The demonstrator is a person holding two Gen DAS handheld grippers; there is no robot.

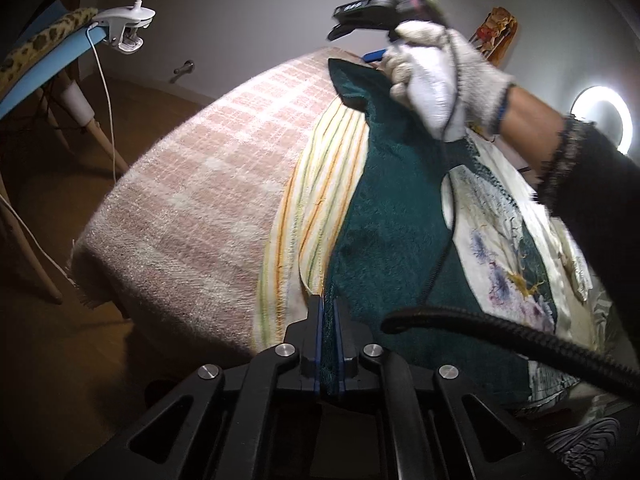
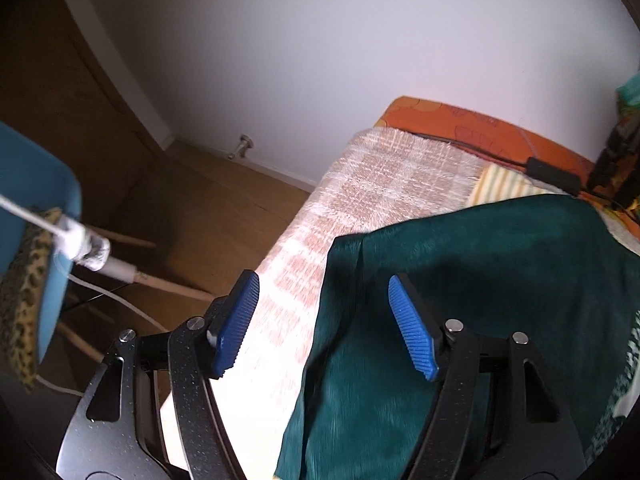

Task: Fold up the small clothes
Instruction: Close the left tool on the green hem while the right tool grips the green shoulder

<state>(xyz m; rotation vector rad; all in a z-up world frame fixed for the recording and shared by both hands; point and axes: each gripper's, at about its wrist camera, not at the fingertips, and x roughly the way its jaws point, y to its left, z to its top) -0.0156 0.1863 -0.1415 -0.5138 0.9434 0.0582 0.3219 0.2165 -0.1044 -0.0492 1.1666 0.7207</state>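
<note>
A dark green fuzzy cloth (image 1: 384,220) lies along the bed over a white cloth with orange and green stripes (image 1: 316,200). My left gripper (image 1: 329,304) is shut on the near edge of the green cloth. In the right wrist view the green cloth (image 2: 460,280) spreads under my right gripper (image 2: 324,316), which is open and empty, its blue pads (image 2: 412,332) wide apart above the cloth's left edge. In the left wrist view the right gripper is held in a white-gloved hand (image 1: 436,76) above the cloth's far corner.
A pink and white checked blanket (image 1: 200,184) covers the bed. A white patterned fabric (image 1: 504,248) lies to the right. A blue chair (image 2: 36,248) with a leopard-print cloth and a clamp lamp (image 1: 128,28) stands left. An orange sheet (image 2: 480,128) and black cable lie at the bed's far end.
</note>
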